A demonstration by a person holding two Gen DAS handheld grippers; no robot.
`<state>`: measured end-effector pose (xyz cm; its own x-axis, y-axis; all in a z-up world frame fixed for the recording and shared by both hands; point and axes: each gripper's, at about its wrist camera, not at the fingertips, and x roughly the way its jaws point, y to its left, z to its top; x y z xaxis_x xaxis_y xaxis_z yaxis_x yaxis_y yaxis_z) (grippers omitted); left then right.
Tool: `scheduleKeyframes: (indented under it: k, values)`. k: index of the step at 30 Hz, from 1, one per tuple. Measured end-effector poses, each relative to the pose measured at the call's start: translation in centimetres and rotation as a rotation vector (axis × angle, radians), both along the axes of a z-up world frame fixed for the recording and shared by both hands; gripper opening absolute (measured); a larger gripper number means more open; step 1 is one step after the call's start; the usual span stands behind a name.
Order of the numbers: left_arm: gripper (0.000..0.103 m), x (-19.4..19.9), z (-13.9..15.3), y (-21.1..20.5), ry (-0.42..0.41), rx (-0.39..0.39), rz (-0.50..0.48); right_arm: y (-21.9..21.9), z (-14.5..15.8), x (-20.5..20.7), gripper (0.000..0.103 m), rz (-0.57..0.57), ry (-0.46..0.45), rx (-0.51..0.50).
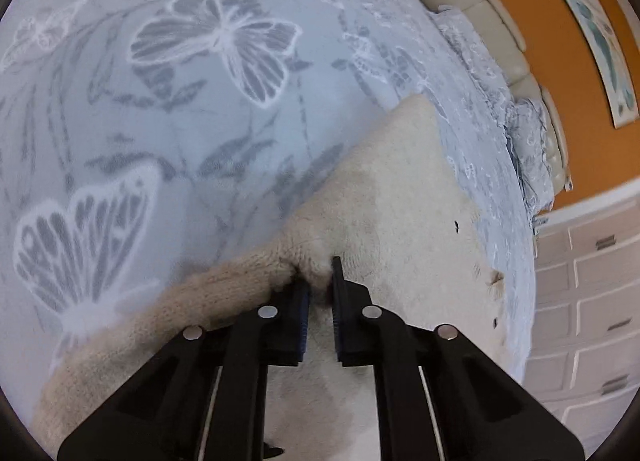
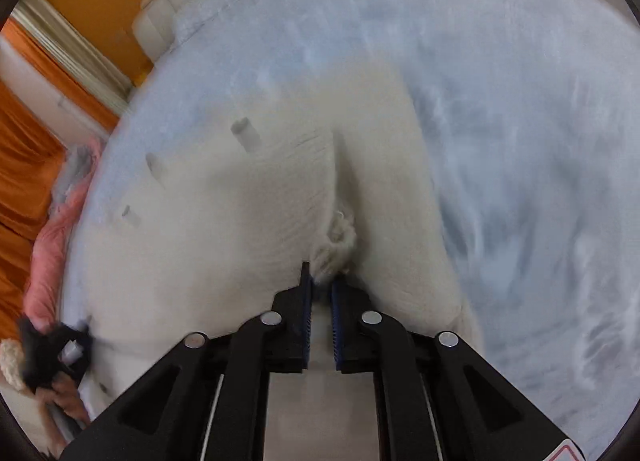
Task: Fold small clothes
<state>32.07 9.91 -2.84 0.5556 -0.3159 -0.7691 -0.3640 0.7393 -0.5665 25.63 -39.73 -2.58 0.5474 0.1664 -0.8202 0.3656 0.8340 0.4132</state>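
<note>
Butterfly bedspread (image 1: 192,109) wide open around cream sweater (image 1: 400,189); both hand-held grippers (image 1: 320,281) (image 2: 320,277) pinch sweater folds.

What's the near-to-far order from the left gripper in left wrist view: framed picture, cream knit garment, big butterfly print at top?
1. cream knit garment, pinched in left gripper
2. big butterfly print, up-left on the bedspread
3. framed picture, far right on the orange wall
</note>
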Motion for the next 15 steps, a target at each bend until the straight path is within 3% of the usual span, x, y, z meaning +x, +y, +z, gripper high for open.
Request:
scheduleKeyframes:
  k: [2,3,5,7,9,11,15]
  values:
    - [0.009,-0.4,0.0,-0.4,-0.030,0.040,-0.026,0.2,2.4,-0.8,0.012,-0.047,-0.024,-0.058]
    - [0.009,-0.6,-0.2,-0.4,-0.049,0.053,-0.038,0.8,4.8,-1.4,0.015,-0.106,-0.077,-0.112]
    - [0.010,-0.9,-0.5,-0.6,-0.079,0.068,-0.049,2.8,8.2,-1.0,0.016,-0.079,-0.190,-0.105]
    - [0.010,-1.5,-0.8,-0.8,-0.129,0.088,-0.063,6.9,10.2,2.2,0.020,0.084,-0.220,-0.067]
    - [0.010,-2.0,-1.0,-0.6,-0.168,0.097,-0.073,13.5,10.6,7.4,0.034,0.354,-0.197,-0.002]
    - [0.010,-2.5,-1.2,-0.7,-0.215,0.103,-0.084,18.9,9.9,11.6,0.048,0.515,-0.186,0.027]
    - [0.010,-2.9,-1.5,-0.3,-0.252,0.071,-0.081,27.5,7.0,19.5,0.050,0.662,-0.113,-0.051]
